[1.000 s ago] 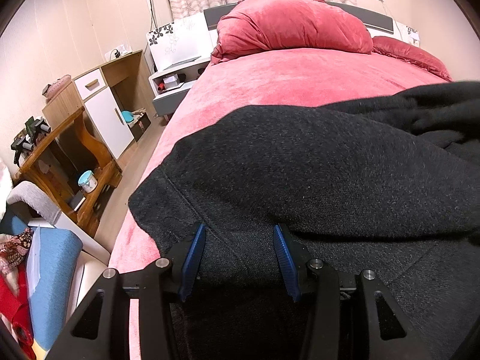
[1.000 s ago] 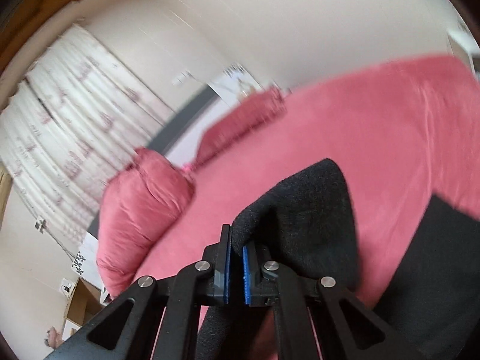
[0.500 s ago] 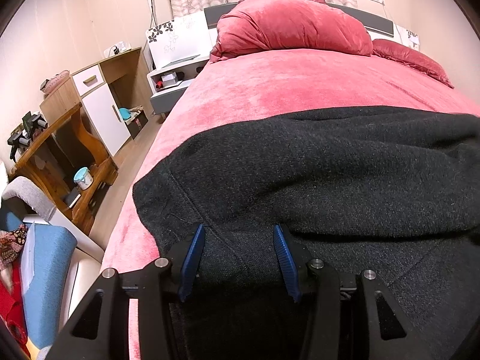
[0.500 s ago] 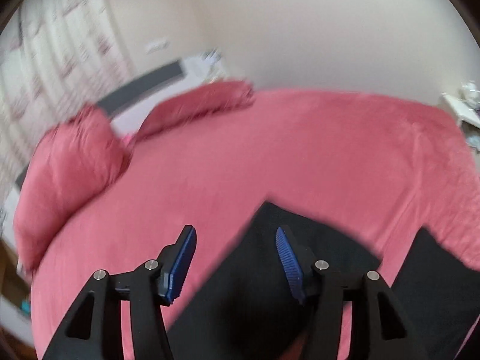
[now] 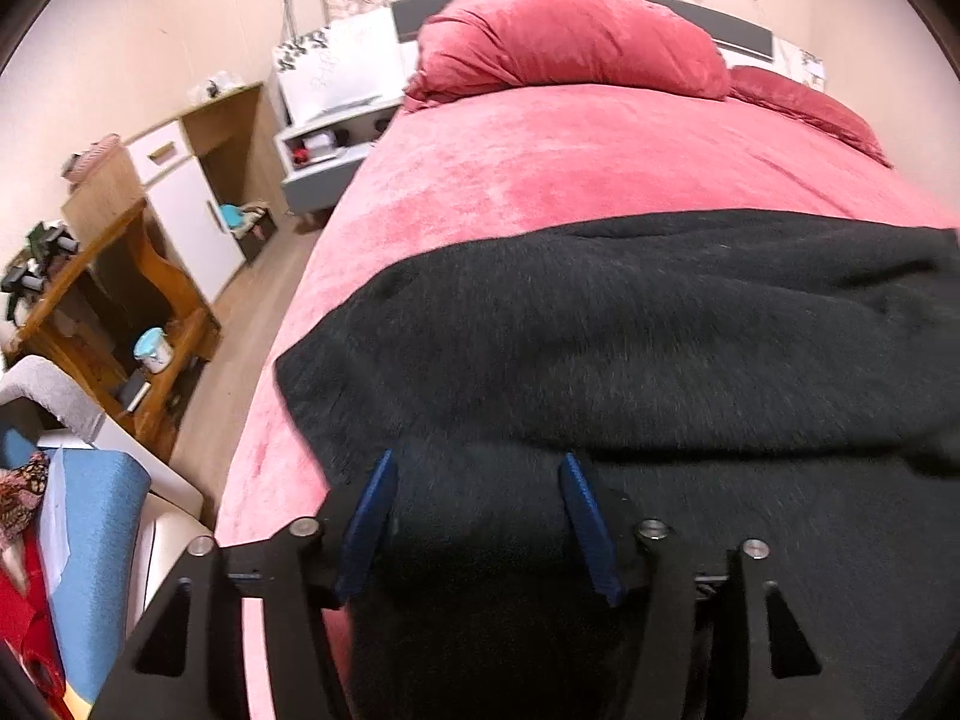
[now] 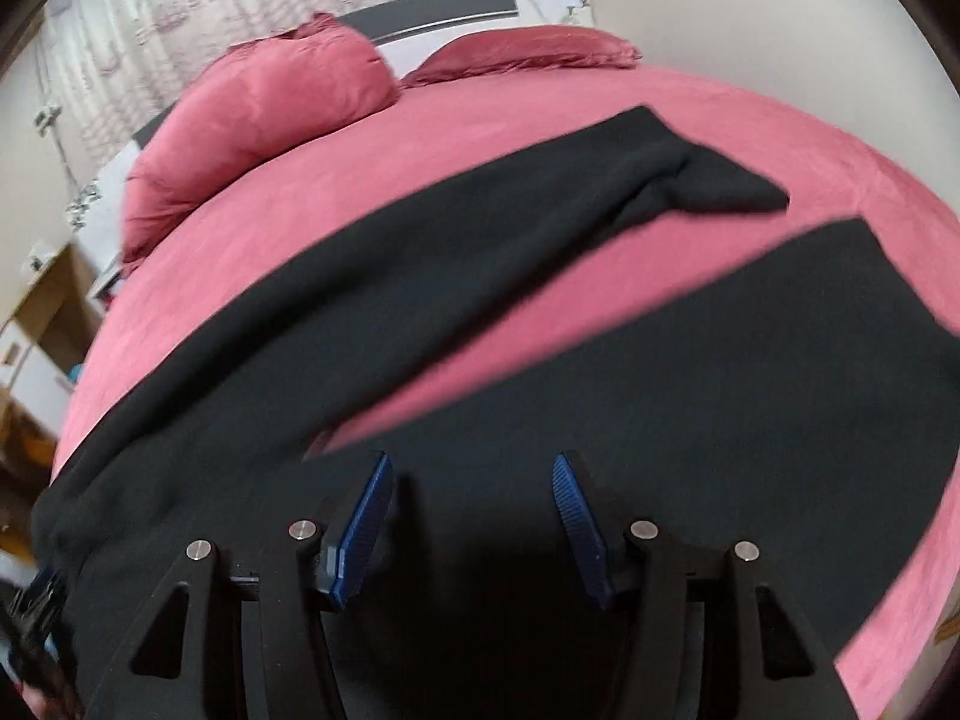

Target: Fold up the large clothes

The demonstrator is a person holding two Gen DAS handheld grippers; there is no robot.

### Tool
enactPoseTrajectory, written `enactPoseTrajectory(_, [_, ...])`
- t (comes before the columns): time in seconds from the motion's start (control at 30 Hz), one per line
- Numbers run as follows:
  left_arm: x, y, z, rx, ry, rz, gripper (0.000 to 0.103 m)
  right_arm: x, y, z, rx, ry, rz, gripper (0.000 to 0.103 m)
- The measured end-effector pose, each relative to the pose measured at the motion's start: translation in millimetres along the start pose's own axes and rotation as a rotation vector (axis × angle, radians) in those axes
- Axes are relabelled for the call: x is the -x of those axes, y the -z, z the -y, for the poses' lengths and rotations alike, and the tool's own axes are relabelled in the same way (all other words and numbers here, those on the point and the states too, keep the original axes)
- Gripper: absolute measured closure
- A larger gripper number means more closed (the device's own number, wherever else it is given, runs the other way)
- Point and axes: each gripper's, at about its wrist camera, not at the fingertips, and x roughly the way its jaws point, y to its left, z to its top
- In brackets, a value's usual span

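A large black woolly garment (image 5: 630, 348) lies spread across a pink bed (image 5: 570, 168). In the right wrist view the garment (image 6: 690, 372) shows a long sleeve (image 6: 480, 240) stretched out flat toward the far right, with a strip of pink sheet between it and the body. My left gripper (image 5: 477, 474) is open and empty, just above the garment's near left part. My right gripper (image 6: 474, 474) is open and empty above the garment's body. The left gripper's tip shows at the right wrist view's lower left edge (image 6: 36, 606).
A big pink duvet bundle (image 5: 570, 42) and a pillow (image 5: 804, 108) sit at the bed's head. Left of the bed are a bedside table (image 5: 330, 138), a wooden desk (image 5: 114, 300), a white cupboard (image 5: 186, 198) and a blue cushion (image 5: 90, 552).
My right gripper opened and let go of the sleeve, which now lies flat on the bed; the gripper drew back over the garment's body. The left gripper stayed open, barely moving.
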Motion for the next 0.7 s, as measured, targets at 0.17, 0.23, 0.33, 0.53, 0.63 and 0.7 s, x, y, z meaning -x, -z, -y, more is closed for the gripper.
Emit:
enactPoseTrajectory(0.17, [50.6, 33.5, -38.9, 0.053, 0.033, 0.054, 0.022, 40.9, 60.2, 0.6, -0.163, -0.069, 0.002, 0.046])
enactPoseTrajectory(0.23, [70.2, 54.4, -57.2, 0.101, 0.049, 0.070, 0.017, 51.8, 84.6, 4.0, -0.194, -0.075, -0.011, 0.046])
enactPoseTrajectory(0.33, [88.2, 80.7, -76.9, 0.161, 0.132, 0.057, 0.013, 68.5, 125.1, 1.2, -0.206, -0.075, -0.050, 0.046])
enactPoseTrajectory(0.53, [98.9, 114.1, -67.5, 0.163, 0.296, -0.022, 0.013, 88.8, 172.9, -22.4, -0.173, -0.139, -0.102, 0.043])
enactPoseTrajectory(0.63, [92.4, 113.9, -54.0, 0.149, 0.319, -0.063, 0.026, 85.9, 182.4, -28.1, -0.206, -0.224, -0.119, 0.042])
enactPoseTrajectory(0.7, [87.2, 112.5, -38.4, 0.120, 0.337, -0.107, 0.044, 85.0, 184.9, -30.8, -0.238, -0.285, -0.110, 0.041])
